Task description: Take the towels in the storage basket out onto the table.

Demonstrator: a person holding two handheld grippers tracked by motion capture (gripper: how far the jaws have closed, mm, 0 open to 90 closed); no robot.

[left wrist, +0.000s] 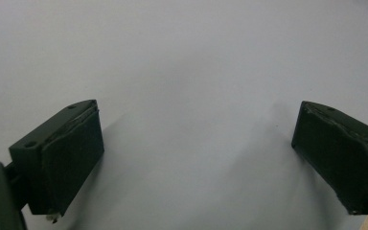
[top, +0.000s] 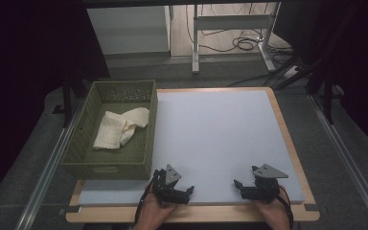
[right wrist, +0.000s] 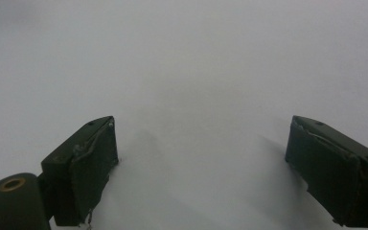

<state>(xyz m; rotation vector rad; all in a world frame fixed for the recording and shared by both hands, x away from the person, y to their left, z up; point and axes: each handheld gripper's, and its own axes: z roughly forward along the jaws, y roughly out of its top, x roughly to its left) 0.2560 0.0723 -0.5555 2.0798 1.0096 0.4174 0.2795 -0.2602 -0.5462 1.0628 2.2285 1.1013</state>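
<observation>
two black tools — left tool [top: 188,190], right tool [top: 238,184] — grey three-cornered top plates, trailing cables.

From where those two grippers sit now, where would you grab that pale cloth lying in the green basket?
Probably the raised, bunched fold at the far right of the cloth, coming straight down from above. The basket has walls all round, so a sideways approach looks blocked, and the rest lies flat. The left gripper is nearer and stands open.

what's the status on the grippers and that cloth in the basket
Left gripper and right gripper open, empty, low over the white mat. Cream cloth lies crumpled in the green basket, untouched. Nothing between grippers and basket.
</observation>
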